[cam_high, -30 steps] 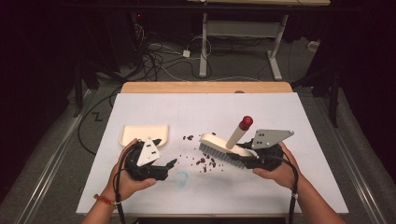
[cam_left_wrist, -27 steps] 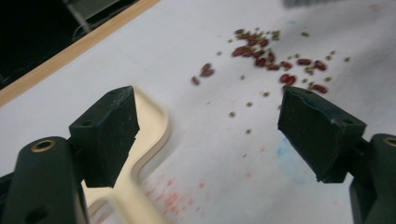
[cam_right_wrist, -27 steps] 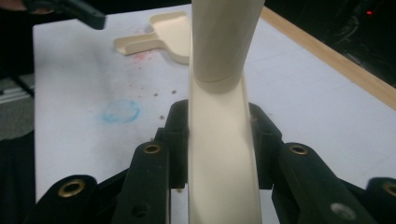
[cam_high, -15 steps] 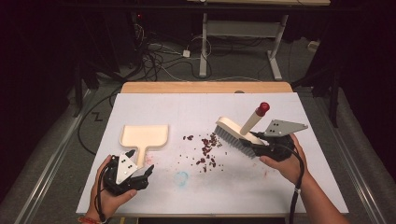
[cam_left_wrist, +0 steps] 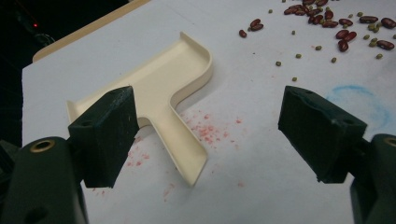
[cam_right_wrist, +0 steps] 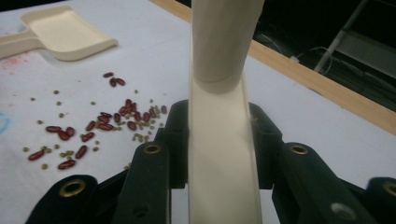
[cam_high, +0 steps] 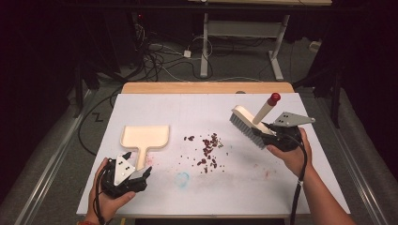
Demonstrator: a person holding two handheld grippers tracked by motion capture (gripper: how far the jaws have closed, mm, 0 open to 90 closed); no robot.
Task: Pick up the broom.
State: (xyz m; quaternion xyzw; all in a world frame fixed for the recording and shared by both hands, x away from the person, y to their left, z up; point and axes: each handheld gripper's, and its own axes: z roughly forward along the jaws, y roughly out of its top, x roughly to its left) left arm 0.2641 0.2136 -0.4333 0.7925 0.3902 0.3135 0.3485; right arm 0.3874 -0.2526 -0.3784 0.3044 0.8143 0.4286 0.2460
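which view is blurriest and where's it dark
Right gripper view: the brush handle, close to the lens, is soft, the beans sharper. Left gripper view: crisp on the dustpan. High view: table evenly lit, surroundings dark.

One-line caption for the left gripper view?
Open left claw hovers over the cream dustpan, its handle between the jaws, scattered beans beyond.

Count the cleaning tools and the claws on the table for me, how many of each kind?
Dustpans: 1, the cream dustpan lying flat.
Brushes: 1, the brush with a red-tipped handle, held by the right claw.
Claws: 2, the right one and the open left claw.
Total: 4.
Red and green beans lie scattered, too many to count.
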